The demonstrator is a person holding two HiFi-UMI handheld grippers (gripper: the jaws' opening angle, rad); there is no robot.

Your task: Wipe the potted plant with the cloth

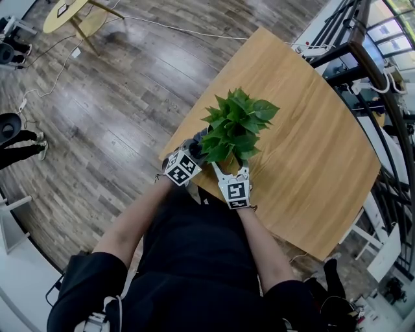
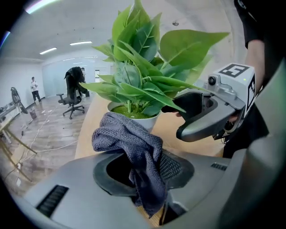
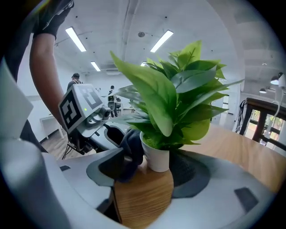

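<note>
A potted plant [image 1: 237,123] with broad green leaves stands in a white pot [image 3: 157,155] near the front edge of the wooden table [image 1: 311,142]. My left gripper [image 2: 143,174] is shut on a grey cloth [image 2: 134,143], whose bunched end sits against the pot's left side, below the leaves. In the right gripper view the cloth [image 3: 132,144] shows as a dark wad touching the pot. My right gripper [image 3: 152,172] is open, with the pot standing between its jaw tips. From the head view both grippers, left [image 1: 196,150] and right [image 1: 232,170], meet at the pot's base under the foliage.
The table's front edge [image 1: 194,178] lies right under the grippers, with wood floor [image 1: 117,110] to the left. A round yellow table [image 1: 68,14] stands far off. Black railings [image 1: 382,97] run along the right. Office chairs [image 2: 73,96] and people stand in the background.
</note>
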